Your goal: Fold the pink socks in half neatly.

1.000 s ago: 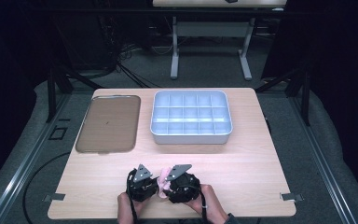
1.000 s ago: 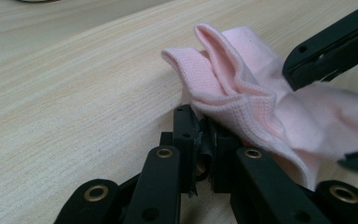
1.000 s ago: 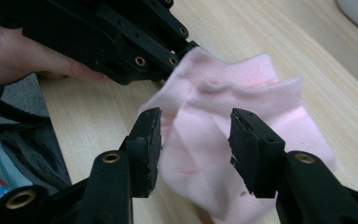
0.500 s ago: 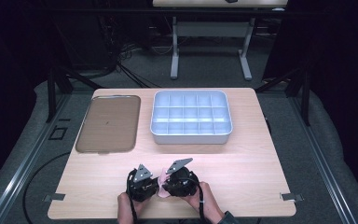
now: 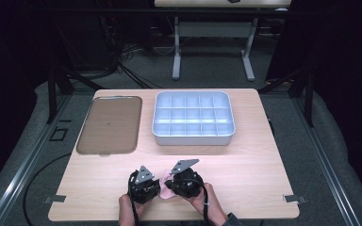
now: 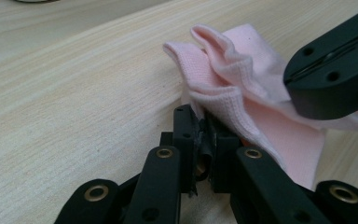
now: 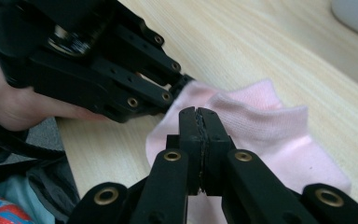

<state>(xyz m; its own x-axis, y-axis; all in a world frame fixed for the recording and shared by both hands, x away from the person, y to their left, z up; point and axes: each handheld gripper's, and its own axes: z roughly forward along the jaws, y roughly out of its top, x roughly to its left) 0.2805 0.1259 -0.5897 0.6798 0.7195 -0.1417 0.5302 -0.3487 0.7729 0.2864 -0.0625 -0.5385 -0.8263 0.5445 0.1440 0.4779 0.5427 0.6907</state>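
A pink knitted cloth [image 5: 166,192] lies crumpled near the table's front edge, between my two grippers. My left gripper [image 6: 200,122] is shut on one edge of the pink cloth [image 6: 242,93], low over the wood; in the high view the left gripper [image 5: 156,187] points right. My right gripper [image 7: 199,116] faces it from the other side. Its jaws have just been closing and now stand together with a fold of the pink cloth [image 7: 265,126] pinched at their tips. In the high view the right gripper [image 5: 173,184] almost meets the left one.
A brown flat tray [image 5: 108,125] lies at the back left. A white box with several compartments [image 5: 193,137] stands at the back middle. The wooden table [image 5: 254,188] has bare room to the right of the hands. Another table's legs stand beyond.
The right gripper has tipped a little, so its grey plate stands higher, and it has edged toward the cloth. The left gripper and the cloth's place look unchanged.
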